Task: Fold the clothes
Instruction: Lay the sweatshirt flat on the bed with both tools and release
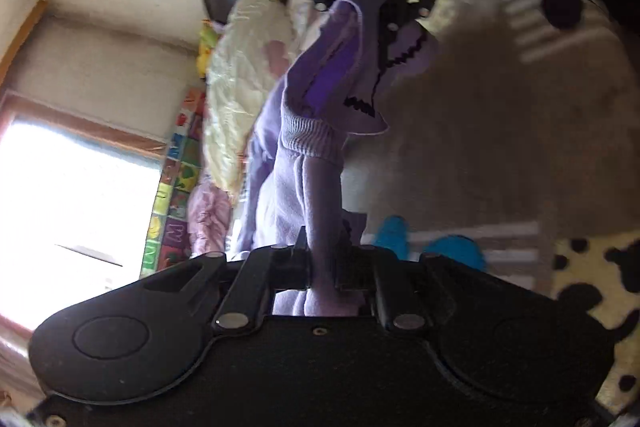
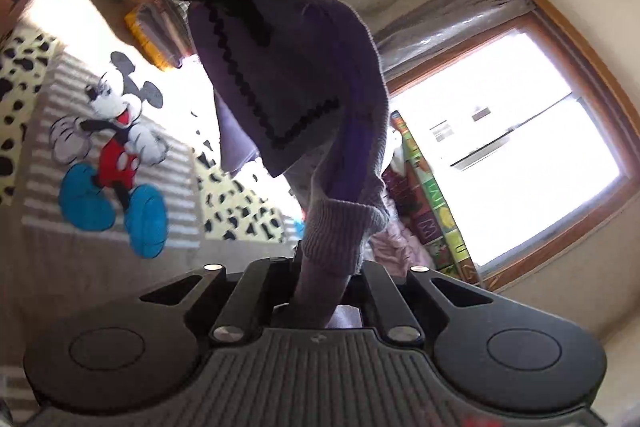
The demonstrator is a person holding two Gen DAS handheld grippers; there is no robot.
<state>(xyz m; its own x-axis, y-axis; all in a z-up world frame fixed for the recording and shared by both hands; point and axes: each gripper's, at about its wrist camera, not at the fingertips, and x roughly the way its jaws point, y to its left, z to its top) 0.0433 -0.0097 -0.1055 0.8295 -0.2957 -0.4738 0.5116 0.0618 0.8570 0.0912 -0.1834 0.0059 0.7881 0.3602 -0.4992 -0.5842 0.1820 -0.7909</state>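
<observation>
Left wrist: two tools (image 1: 322,267) gripping one purple garment (image 1: 316,99)

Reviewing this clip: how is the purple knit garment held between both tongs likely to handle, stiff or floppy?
Probably floppy: the purple knit garment sags and folds between the left tongs and right tongs. Likely light, since small pinches hold it. The ribbed cuff looks stretchy.

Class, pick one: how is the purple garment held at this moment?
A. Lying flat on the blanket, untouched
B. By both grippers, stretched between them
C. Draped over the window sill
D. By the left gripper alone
B: the purple garment is clamped in the left gripper and the right gripper, hanging between them.
</observation>
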